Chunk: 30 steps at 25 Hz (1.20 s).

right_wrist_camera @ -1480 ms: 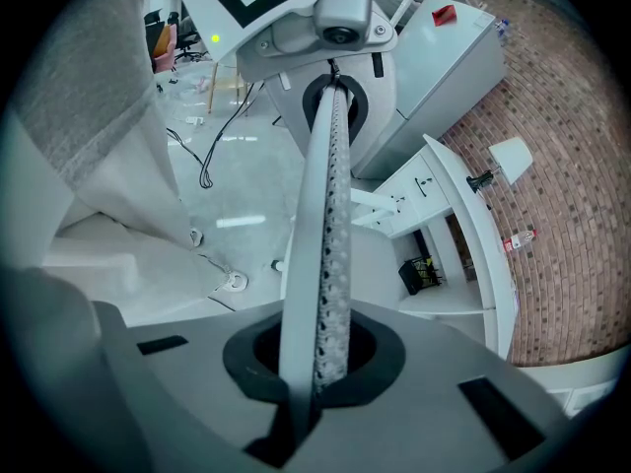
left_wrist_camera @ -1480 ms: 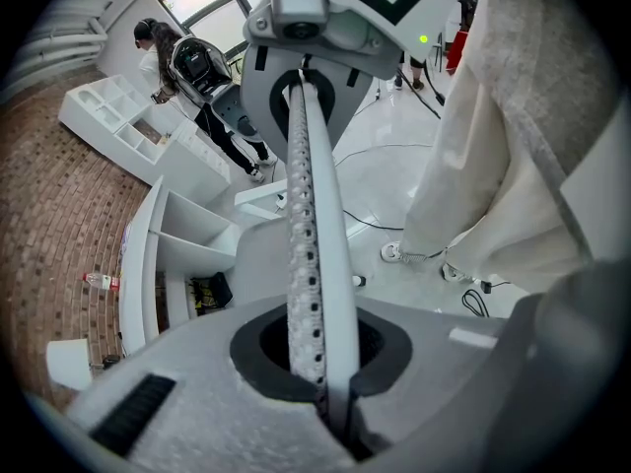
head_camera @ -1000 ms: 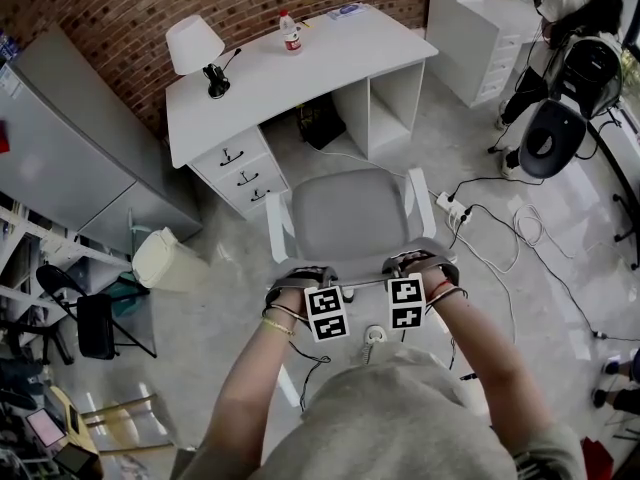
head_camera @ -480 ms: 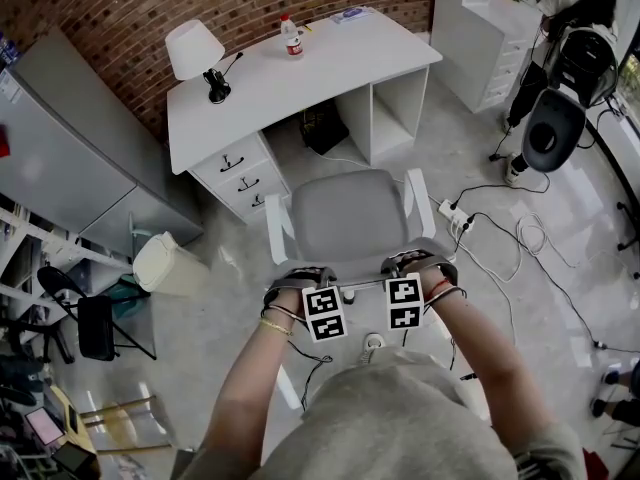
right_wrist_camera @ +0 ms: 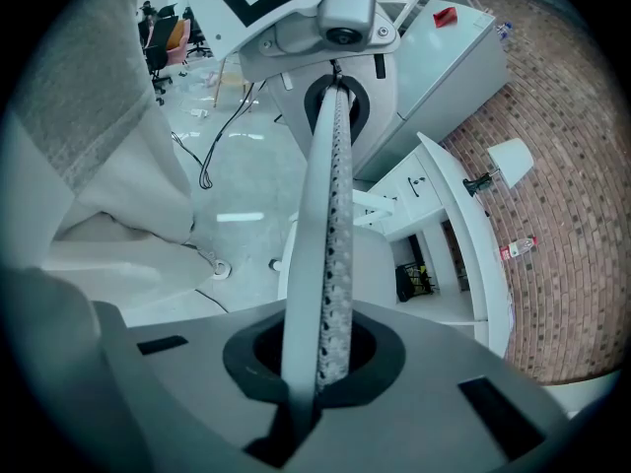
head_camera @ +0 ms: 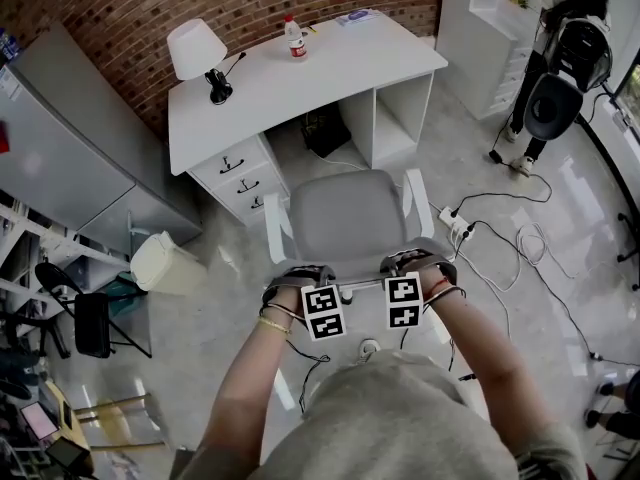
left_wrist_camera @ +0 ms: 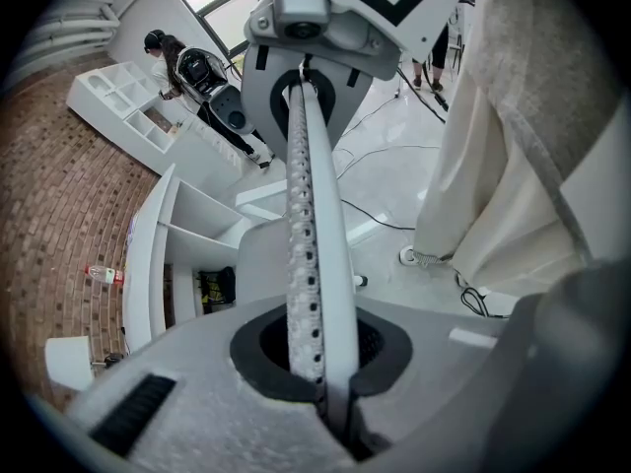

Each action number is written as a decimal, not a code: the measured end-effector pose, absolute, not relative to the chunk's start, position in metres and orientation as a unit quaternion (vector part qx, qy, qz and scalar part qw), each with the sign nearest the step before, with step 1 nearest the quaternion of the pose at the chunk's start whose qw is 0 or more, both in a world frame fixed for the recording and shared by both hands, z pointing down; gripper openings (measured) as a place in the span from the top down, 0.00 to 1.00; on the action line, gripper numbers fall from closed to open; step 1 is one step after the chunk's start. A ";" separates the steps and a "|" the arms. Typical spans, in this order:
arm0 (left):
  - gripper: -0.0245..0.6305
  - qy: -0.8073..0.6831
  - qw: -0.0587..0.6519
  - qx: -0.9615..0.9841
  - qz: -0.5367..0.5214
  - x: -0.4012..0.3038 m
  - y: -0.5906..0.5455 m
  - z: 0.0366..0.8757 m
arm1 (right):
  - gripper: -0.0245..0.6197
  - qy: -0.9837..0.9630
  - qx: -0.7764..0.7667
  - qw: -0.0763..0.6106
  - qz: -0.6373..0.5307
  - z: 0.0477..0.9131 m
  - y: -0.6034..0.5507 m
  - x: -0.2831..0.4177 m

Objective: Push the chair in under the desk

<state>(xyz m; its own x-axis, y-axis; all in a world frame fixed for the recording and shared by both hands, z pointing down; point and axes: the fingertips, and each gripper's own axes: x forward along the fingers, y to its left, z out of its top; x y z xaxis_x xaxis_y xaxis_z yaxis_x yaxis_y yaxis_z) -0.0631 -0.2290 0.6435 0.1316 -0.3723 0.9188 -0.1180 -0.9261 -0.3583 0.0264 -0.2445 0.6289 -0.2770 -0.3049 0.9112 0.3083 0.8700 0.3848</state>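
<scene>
While left gripper (head_camera: 303,276) and right gripper (head_camera: 415,264) sit at chair (head_camera: 345,213) back | fingers (left_wrist_camera: 308,264) pressed together, empty | bottle (head_camera: 297,38) label apparently red, unreadable

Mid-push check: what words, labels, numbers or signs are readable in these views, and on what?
No text can be read anywhere.
Bottle on the desk: red label, print too small.
Marker cubes: black-and-white square patterns, no letters.
Red tag on the grey cabinet: too small to read.

No legible text, brand or number. Label on bottle (head_camera: 297,38) atop worktop (head_camera: 320,78): red band, print too small to read.
</scene>
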 end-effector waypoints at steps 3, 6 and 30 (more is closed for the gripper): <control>0.94 0.167 0.098 -0.745 -0.638 -0.062 -0.235 0.644 | 0.95 -0.757 -0.003 0.600 -0.259 0.629 -0.251 0.027; 0.94 0.169 0.097 -0.744 -0.639 -0.062 -0.243 0.645 | 0.95 -0.756 -0.003 0.599 -0.262 0.630 -0.259 0.028; 0.94 0.179 0.091 -0.742 -0.640 -0.063 -0.282 0.642 | 0.95 -0.754 -0.013 0.599 -0.269 0.627 -0.302 0.027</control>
